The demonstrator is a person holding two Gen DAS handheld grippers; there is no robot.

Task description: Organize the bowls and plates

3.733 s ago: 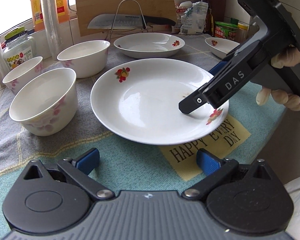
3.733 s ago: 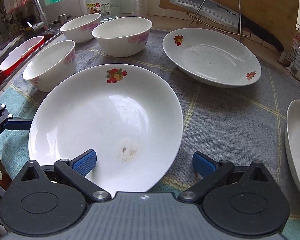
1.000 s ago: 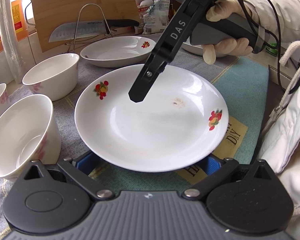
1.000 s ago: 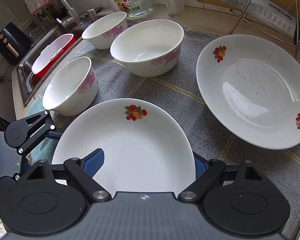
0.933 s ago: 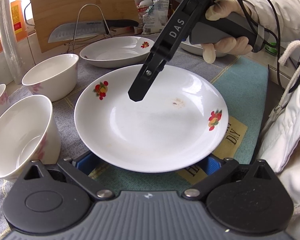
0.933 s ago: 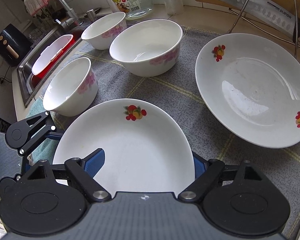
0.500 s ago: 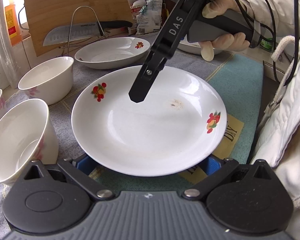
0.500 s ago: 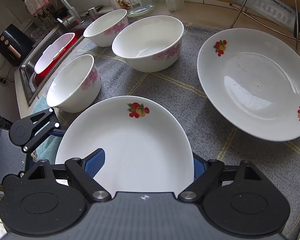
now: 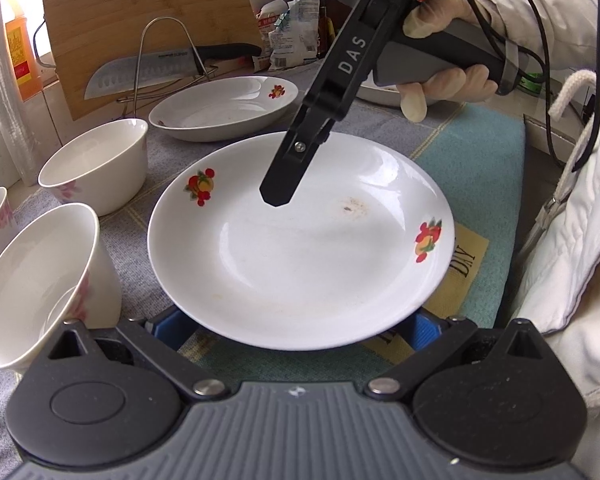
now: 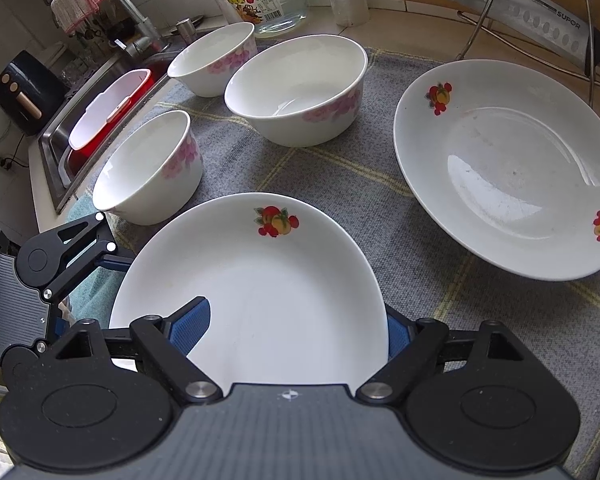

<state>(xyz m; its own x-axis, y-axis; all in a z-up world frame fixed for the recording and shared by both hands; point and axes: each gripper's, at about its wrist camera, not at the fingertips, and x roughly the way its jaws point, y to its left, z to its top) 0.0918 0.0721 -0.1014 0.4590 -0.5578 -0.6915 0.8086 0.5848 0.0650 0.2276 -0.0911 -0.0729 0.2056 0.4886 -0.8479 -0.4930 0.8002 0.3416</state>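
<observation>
step: we are lifting the plate (image 10: pixel 260 292) | right gripper (image 10: pixel 288 328) straddling its rim, pinch unclear; left gripper (image 9: pixel 288 326) likewise (pads hidden) | risk: plate slipping, clipping bowl (image 10: pixel 148 168)

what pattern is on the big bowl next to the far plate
Pink flowers on white, along the big bowl's outer wall. Clearest in the right wrist view.
</observation>
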